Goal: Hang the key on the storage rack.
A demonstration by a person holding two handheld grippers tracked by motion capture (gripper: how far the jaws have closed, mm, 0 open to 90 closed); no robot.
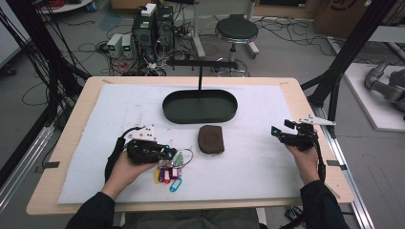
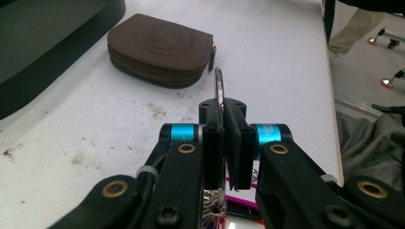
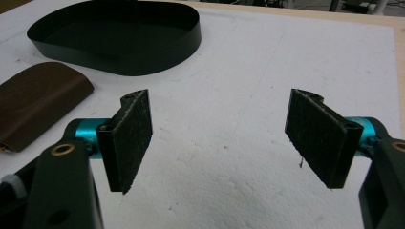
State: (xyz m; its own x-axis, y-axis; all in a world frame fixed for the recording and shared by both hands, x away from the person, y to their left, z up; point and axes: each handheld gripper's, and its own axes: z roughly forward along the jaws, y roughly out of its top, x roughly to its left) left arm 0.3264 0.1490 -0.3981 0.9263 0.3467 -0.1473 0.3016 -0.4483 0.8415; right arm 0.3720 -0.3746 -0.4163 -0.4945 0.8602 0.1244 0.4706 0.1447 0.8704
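Robotics lab: PC towers (image 1: 153, 28) w/ cable tangles on floor, black frame struts (image 1: 351, 45), stool (image 1: 236, 31).

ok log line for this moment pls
left gripper: jaws shut on key ring | right gripper: jaws open, nothing held | brown pouch: on mat beside keys

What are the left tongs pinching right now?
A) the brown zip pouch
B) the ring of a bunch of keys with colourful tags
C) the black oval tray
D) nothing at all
B: in the left gripper view the left tongs are shut on the thin metal key ring, and the high view shows the colourful tags beneath them, with the brown pouch lying apart.
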